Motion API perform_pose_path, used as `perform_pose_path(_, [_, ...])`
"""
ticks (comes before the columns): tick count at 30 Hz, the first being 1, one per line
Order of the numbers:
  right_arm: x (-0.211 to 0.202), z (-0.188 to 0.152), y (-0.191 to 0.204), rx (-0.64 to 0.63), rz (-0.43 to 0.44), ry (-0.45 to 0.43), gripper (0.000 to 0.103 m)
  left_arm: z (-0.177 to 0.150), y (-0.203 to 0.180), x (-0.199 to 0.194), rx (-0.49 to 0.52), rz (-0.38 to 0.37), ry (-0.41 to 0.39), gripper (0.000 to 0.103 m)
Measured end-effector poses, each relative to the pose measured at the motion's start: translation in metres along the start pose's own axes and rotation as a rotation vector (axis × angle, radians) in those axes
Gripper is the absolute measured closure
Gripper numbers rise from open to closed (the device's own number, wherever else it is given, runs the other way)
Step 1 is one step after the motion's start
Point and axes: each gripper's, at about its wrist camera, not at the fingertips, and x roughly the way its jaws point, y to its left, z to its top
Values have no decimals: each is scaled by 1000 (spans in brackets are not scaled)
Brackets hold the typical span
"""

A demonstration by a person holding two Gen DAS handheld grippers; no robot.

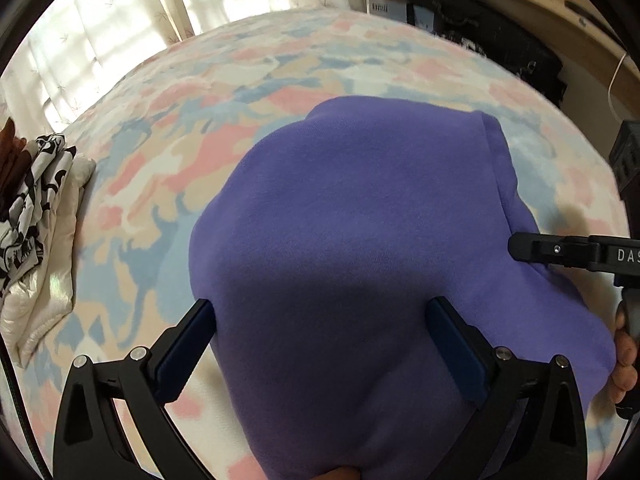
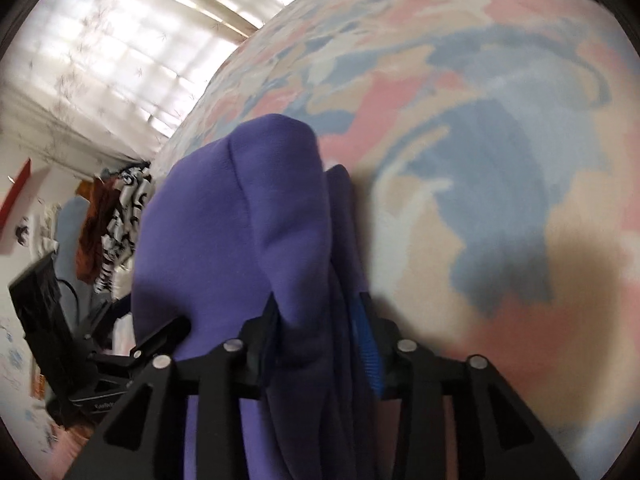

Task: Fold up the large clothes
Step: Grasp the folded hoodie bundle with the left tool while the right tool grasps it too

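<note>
Your bed [image 1: 280, 64], under its pink, blue and cream blanket, carries the purple sweatshirt [image 1: 360, 220], which lies bunched into a thick bundle in the middle of it. At the bed's left edge sits a pile of other clothes [image 1: 36, 208]. Your left tongs [image 1: 322, 320] stand wide, straddling the bundle without pinching it. Your right tongs [image 2: 318, 312] have bunched layers of the purple cloth between them; whether they still press on it you cannot tell. You look to be mid-fold, so next you likely need a firm pinch on the edge and a flat lay-over.
</note>
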Motion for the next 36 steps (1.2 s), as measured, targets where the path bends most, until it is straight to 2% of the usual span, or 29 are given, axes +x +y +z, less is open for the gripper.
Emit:
perform_pose_path(3, [-11,-1,4,25,31,23,53,-1,9,-14,-55,-30,-1,1])
perform_pose_path(5, [-19,-2,10,26,39,32,52,-4,15,-29,-103,-24,-13,1])
perform_pose_path(9, [-38,-16,23,-24,33,73,52,-25,24,-56,-166,-20,-24,1])
perform_pose_path(14, [-43,-47,31,-95,-7,127,51,-71,36,-69,-289,-104,8,1])
perform_pose_path(17, [-45,-62,34,-141,-26,102,51,-89,42,-67,-369,-153,-1,1])
perform_pose_path(19, [-46,-67,38,-170,-55,87,61,-92,44,-64,-411,-184,16,1])
perform_pose_path(20, [-46,-69,39,-187,-69,85,72,-93,45,-63,-426,-201,35,1])
perform_pose_path(22, [-53,-73,42,-202,-77,77,77,-93,40,-64,-395,-210,48,1])
perform_pose_path(25, [-58,-81,46,-207,-102,62,80,-94,22,-64,-275,-206,80,1])
perform_pose_path(27, [-54,-89,43,-203,-146,64,80,-100,11,-60,-230,-169,83,1])
perform_pose_path(31, [-36,-99,28,-162,-177,30,80,-107,17,-45,-286,-245,89,1])
perform_pose_path(34, [-37,-103,23,-128,-154,-4,80,-114,28,-37,-361,-327,86,1])
perform_pose_path(36, [-39,-103,23,-125,-146,-10,80,-117,31,-41,-371,-327,64,1])
